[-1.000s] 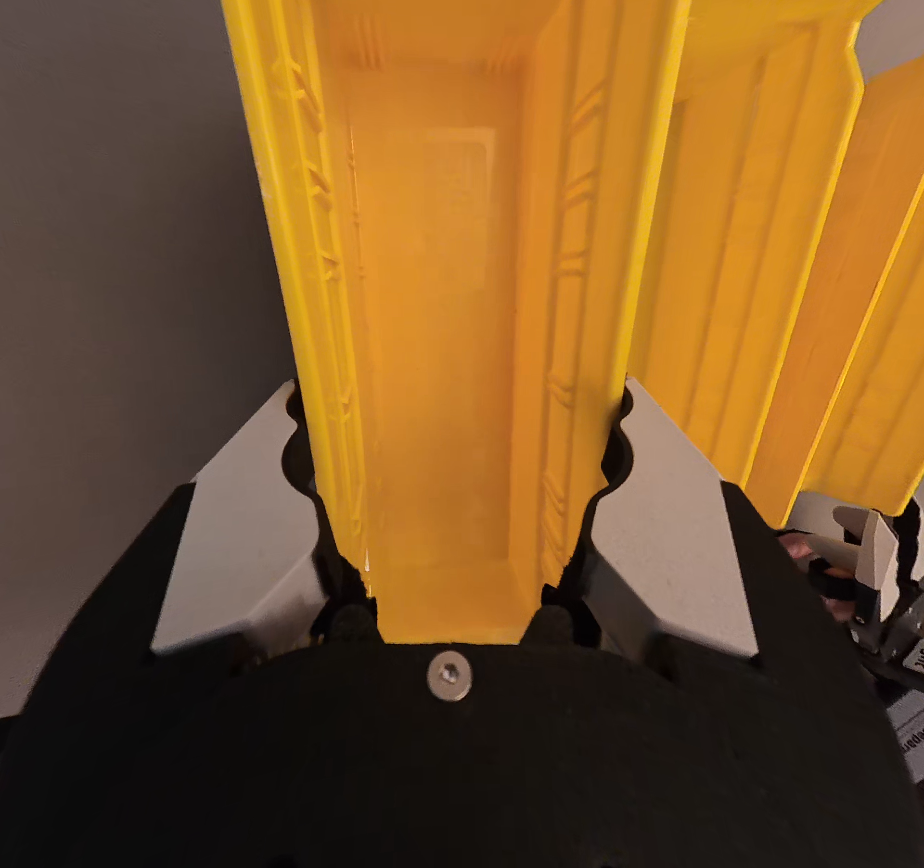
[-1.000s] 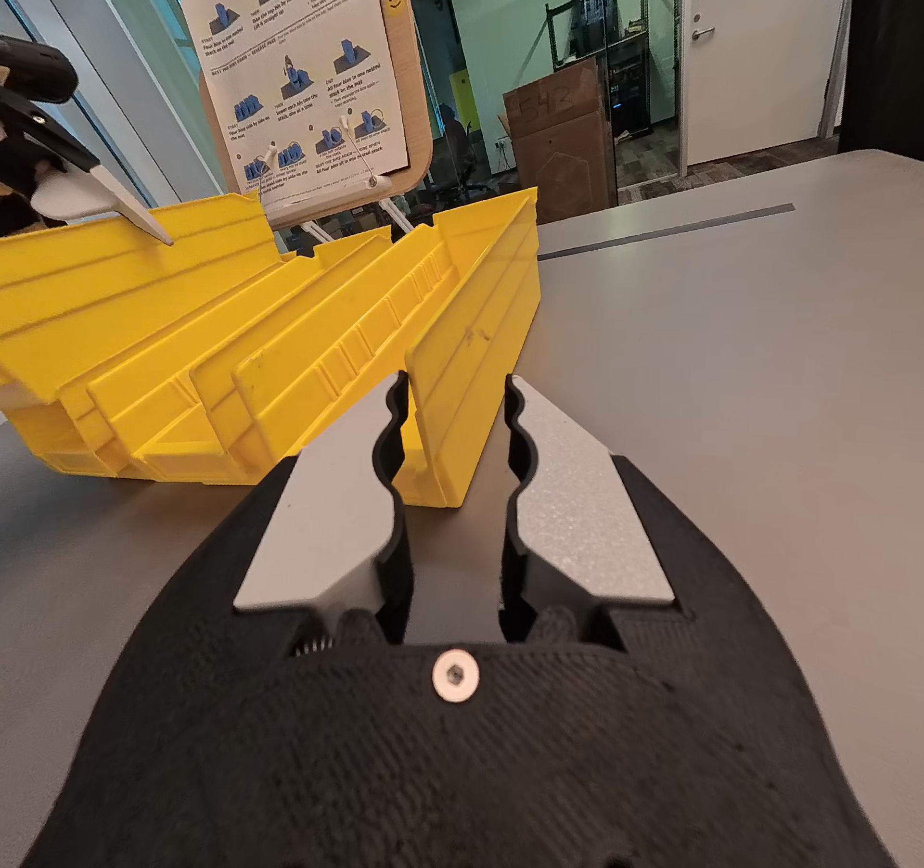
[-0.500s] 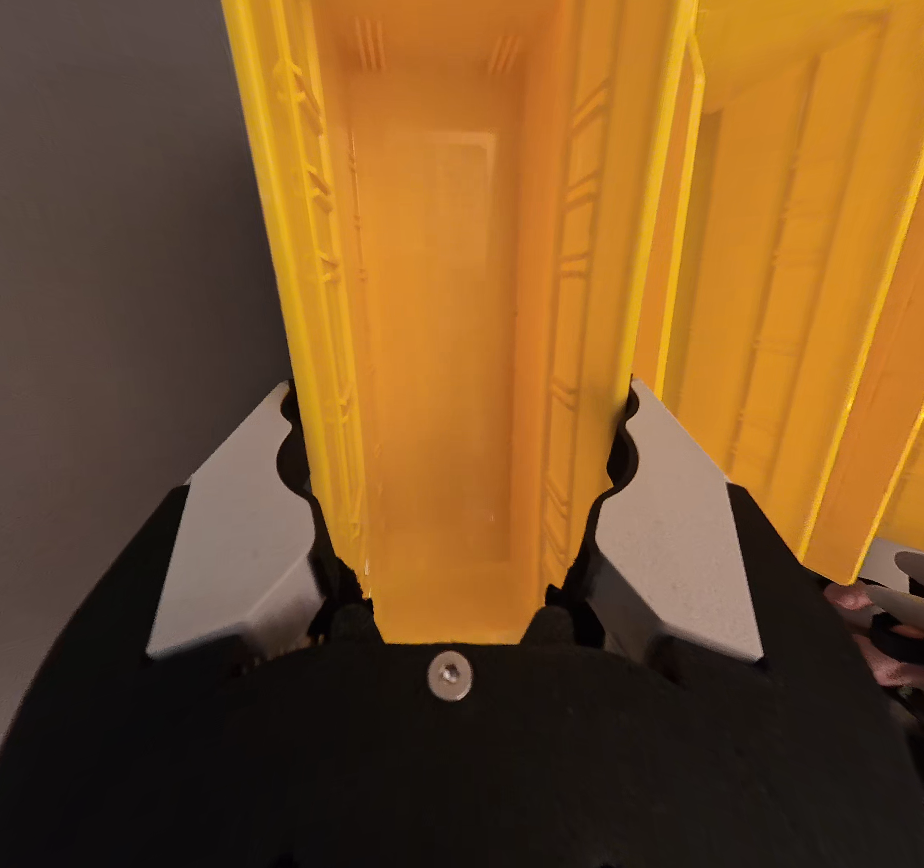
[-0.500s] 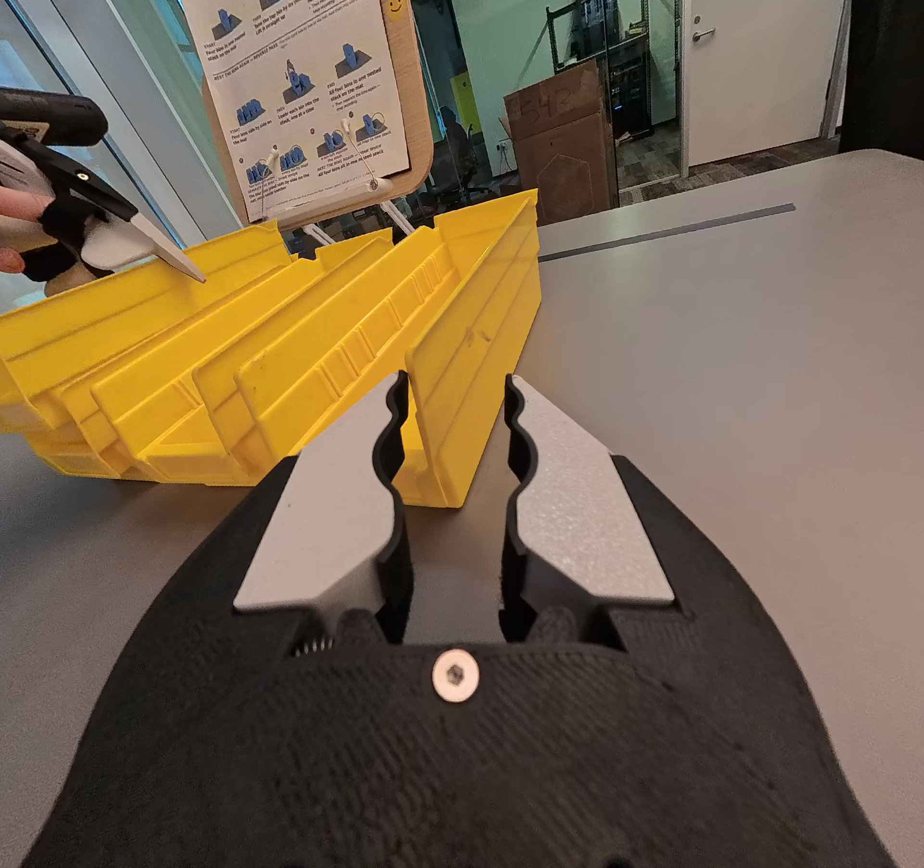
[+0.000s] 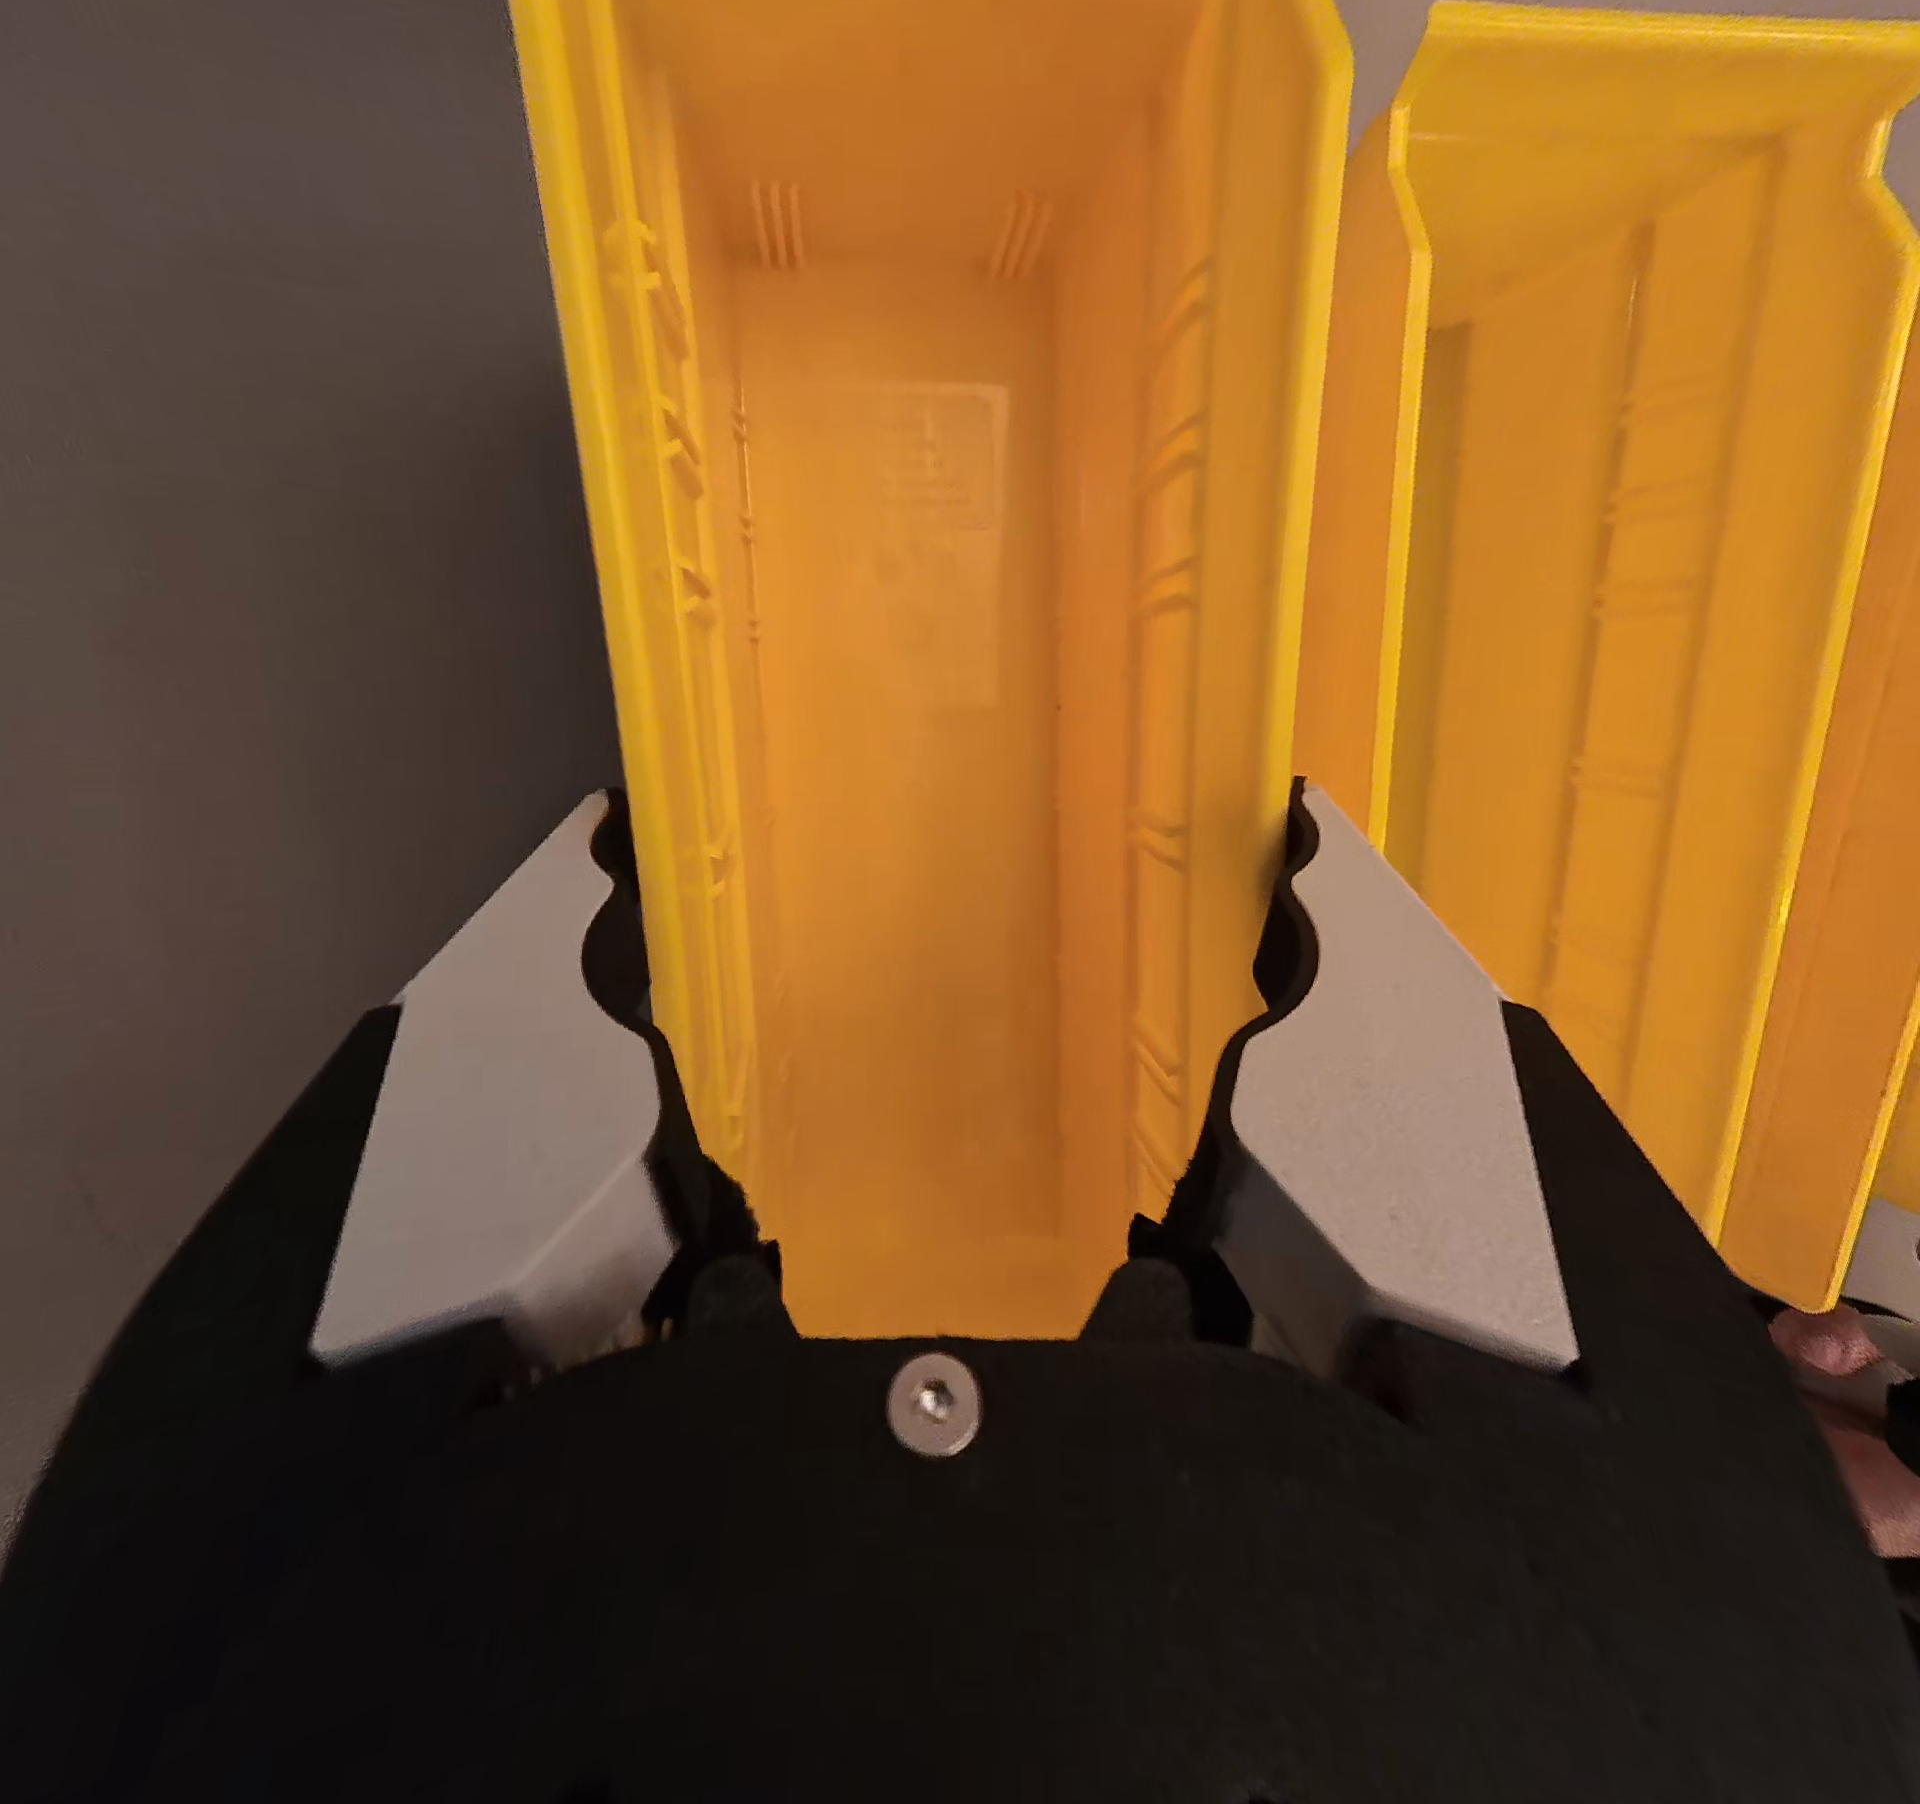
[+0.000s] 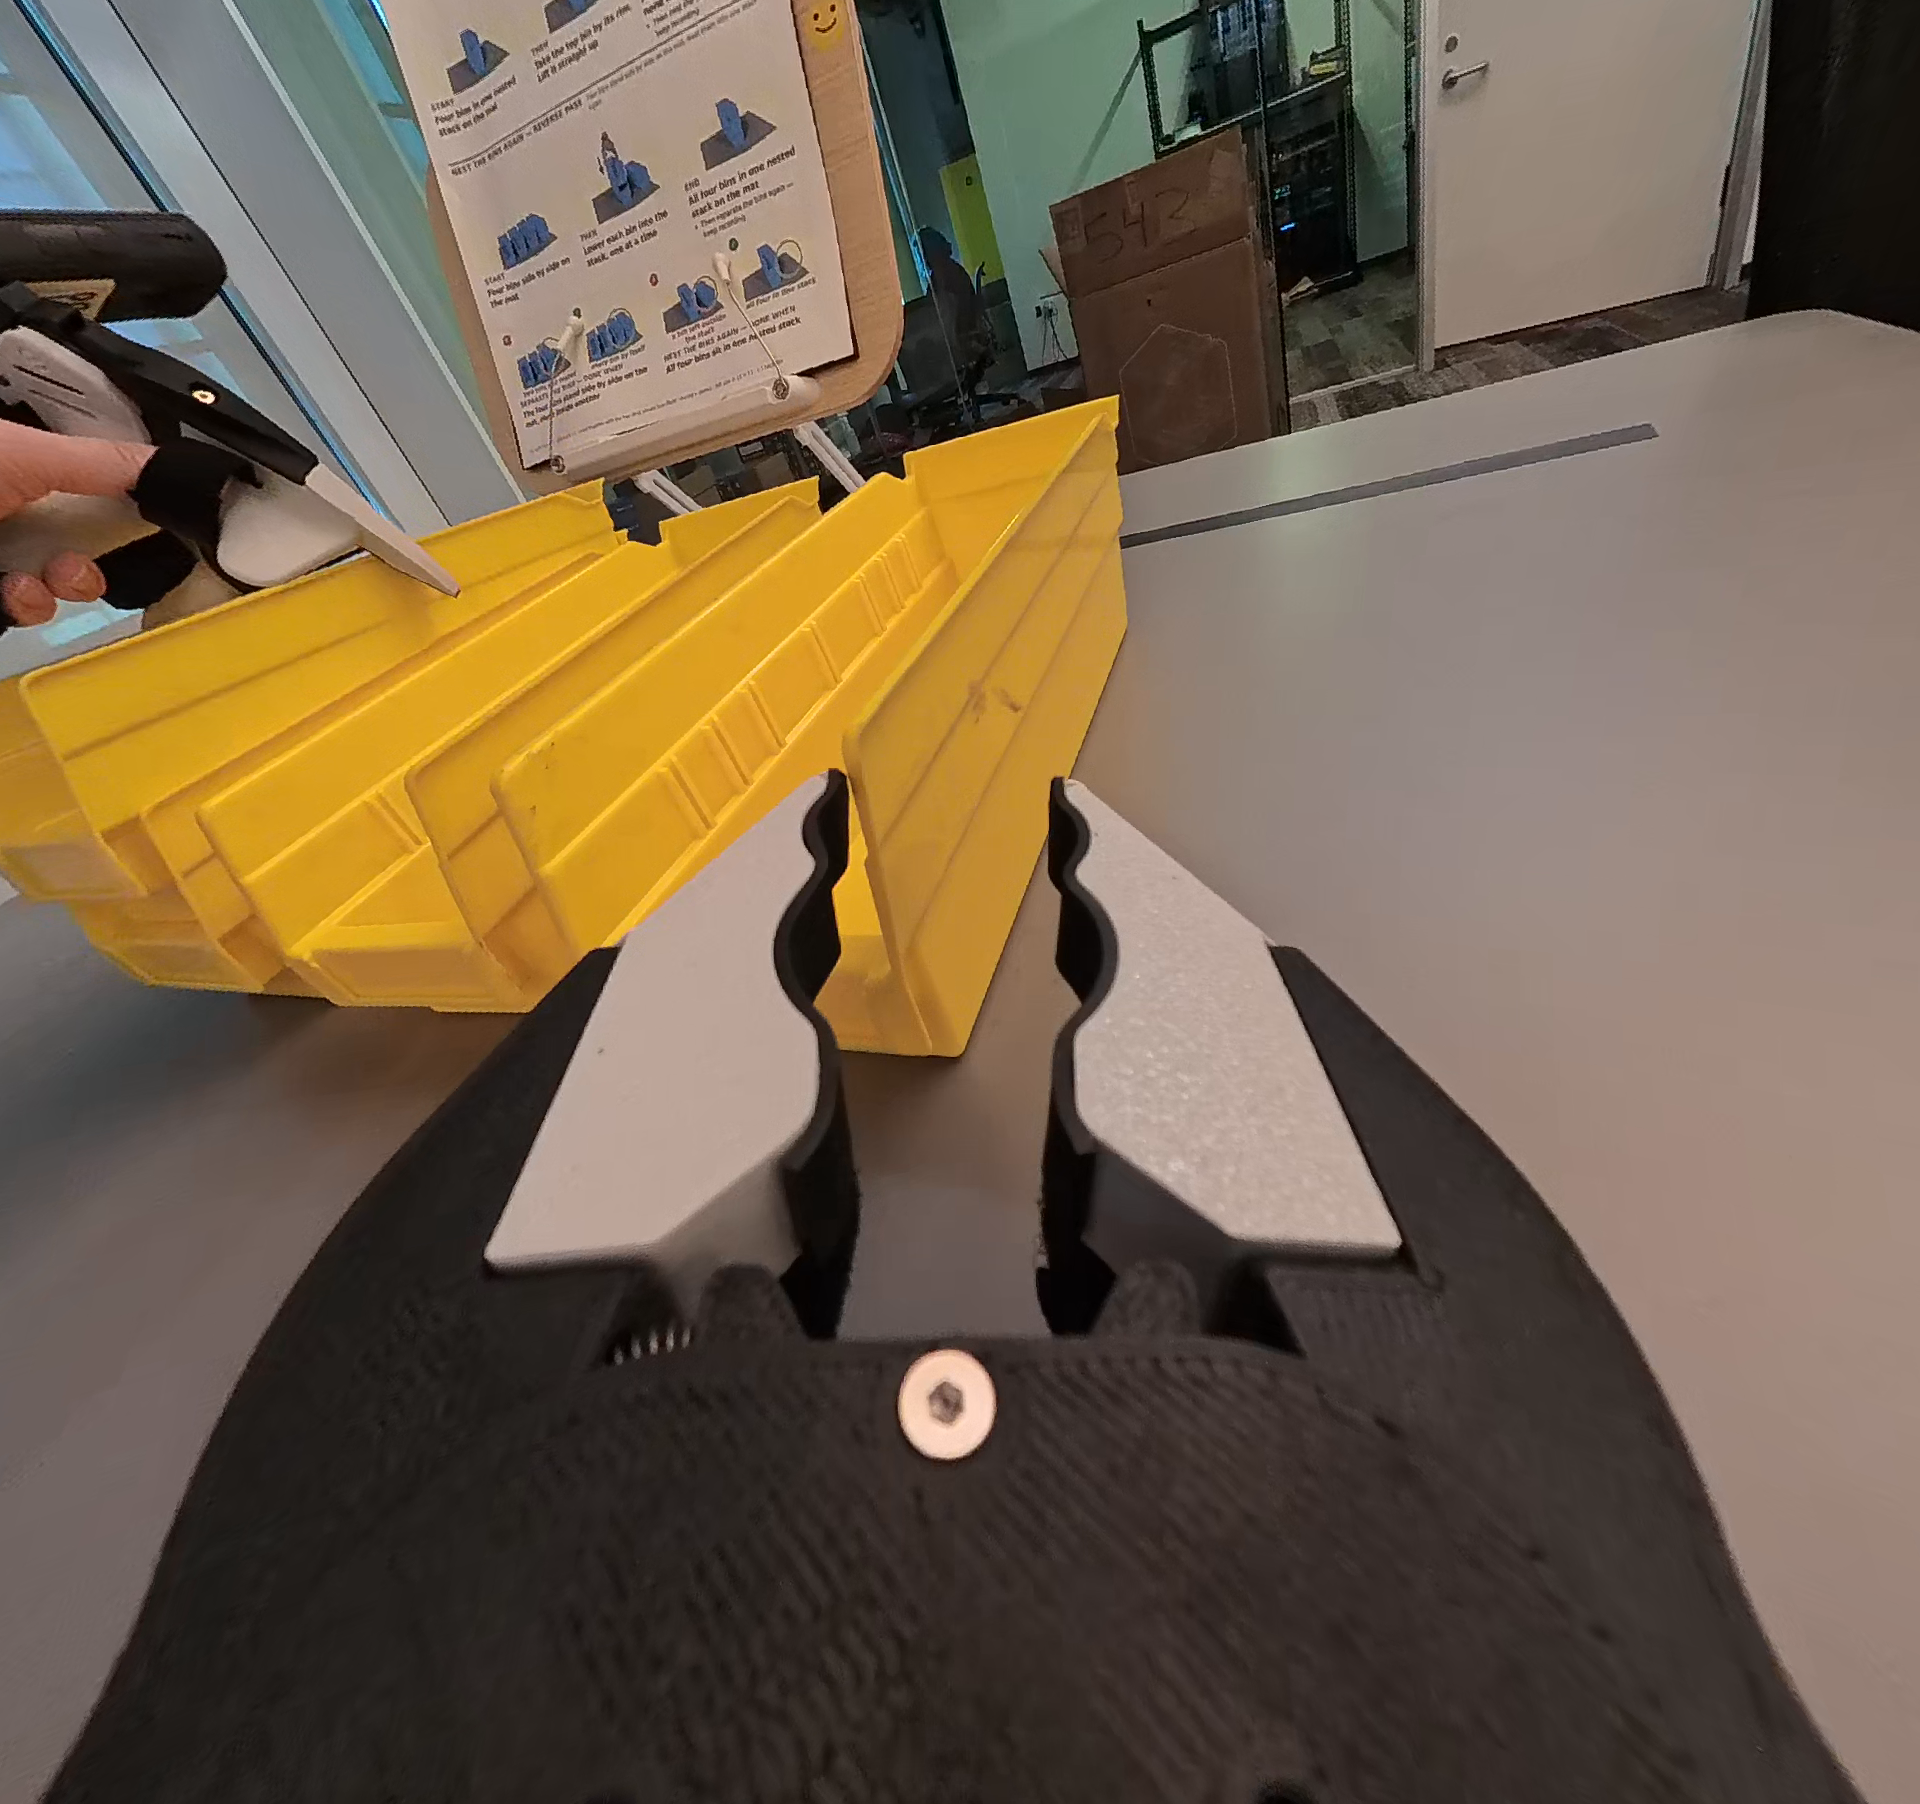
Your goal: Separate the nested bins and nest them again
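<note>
My left gripper (image 5: 954,793) is shut on a long yellow bin (image 5: 914,611). Its pads press on the outside of both long walls near one end, and I look down into the empty bin. The right wrist view shows this gripper's finger (image 6: 416,575) at the far left, over the held bin (image 6: 260,674), the leftmost of the row. More yellow bins (image 6: 675,767) stand side by side on the grey table (image 6: 1455,819). My right gripper (image 6: 945,788) is open and empty, low over the table, just short of the near corner of the rightmost bin (image 6: 987,767).
A neighbouring yellow bin (image 5: 1662,611) lies just right of the held one. An instruction poster on a wooden board (image 6: 623,165) stands behind the bins. A person's hand (image 6: 52,497) holds the left gripper. Bare table stretches to the right of the bins.
My left gripper has moved a little right and down with the bin still in its grasp. The neighbouring bin now shows a gap beside it. My right gripper has not moved.
</note>
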Tool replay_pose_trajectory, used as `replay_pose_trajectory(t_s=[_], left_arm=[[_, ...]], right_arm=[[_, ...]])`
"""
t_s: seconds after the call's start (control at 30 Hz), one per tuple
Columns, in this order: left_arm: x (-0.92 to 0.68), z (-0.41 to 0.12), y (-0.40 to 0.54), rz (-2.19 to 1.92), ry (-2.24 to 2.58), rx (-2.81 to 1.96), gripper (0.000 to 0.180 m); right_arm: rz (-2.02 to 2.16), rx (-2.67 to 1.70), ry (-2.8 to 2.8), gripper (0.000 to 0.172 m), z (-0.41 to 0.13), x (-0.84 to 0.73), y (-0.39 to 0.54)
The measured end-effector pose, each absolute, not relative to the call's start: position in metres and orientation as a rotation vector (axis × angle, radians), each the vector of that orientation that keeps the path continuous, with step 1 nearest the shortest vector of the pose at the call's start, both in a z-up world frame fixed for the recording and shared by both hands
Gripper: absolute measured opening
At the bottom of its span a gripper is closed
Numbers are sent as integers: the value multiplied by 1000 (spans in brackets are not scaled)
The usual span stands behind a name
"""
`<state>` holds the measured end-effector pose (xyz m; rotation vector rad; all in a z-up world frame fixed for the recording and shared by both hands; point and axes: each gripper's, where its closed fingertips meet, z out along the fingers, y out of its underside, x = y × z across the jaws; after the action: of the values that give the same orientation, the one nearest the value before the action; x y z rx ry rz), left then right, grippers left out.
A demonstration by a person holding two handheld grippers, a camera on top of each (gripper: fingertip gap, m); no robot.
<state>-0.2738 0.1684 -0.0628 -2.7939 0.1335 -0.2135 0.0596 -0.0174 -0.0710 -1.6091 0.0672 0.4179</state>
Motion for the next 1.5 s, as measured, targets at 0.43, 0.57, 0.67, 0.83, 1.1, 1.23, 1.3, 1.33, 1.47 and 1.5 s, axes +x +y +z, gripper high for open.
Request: replay_pose_trajectory(t_s=[0.43, 0.57, 0.67, 0.83, 1.1, 1.23, 1.3, 1.33, 1.47, 1.5], left_arm=[[-271, -60, 171, -207, 147, -2698, 121], [-271, -69, 170, -197, 154, -2702, 126], [-272, -72, 168, -204, 143, -2726, 132], [-271, -51, 174, -206, 157, -2681, 120], [-206, 31, 156, -337, 377, -2534, 124], [-160, 17, 132, -290, 543, -2578, 127], [-153, 7, 129, -281, 553, -2605, 124], [-153, 3, 130, -277, 541, -2619, 124], [-155, -19, 125, -326, 487, -2745, 137], [-154, -23, 124, -334, 473, -2765, 138]], right_arm=[[420, -1608, 70, 37, -71, 60, -18], [422, -1611, 68, 37, -71, 59, -18], [424, -1611, 68, 37, -71, 59, -18], [428, -1611, 71, 37, -72, 60, -17], [429, -1616, 71, 37, -72, 59, -17], [430, -1612, 75, 37, -72, 60, -17], [435, -1610, 77, 37, -72, 60, -17], [437, -1611, 77, 37, -72, 60, -17], [442, -1609, 71, 37, -71, 59, -17], [442, -1609, 70, 37, -72, 59, -17]])
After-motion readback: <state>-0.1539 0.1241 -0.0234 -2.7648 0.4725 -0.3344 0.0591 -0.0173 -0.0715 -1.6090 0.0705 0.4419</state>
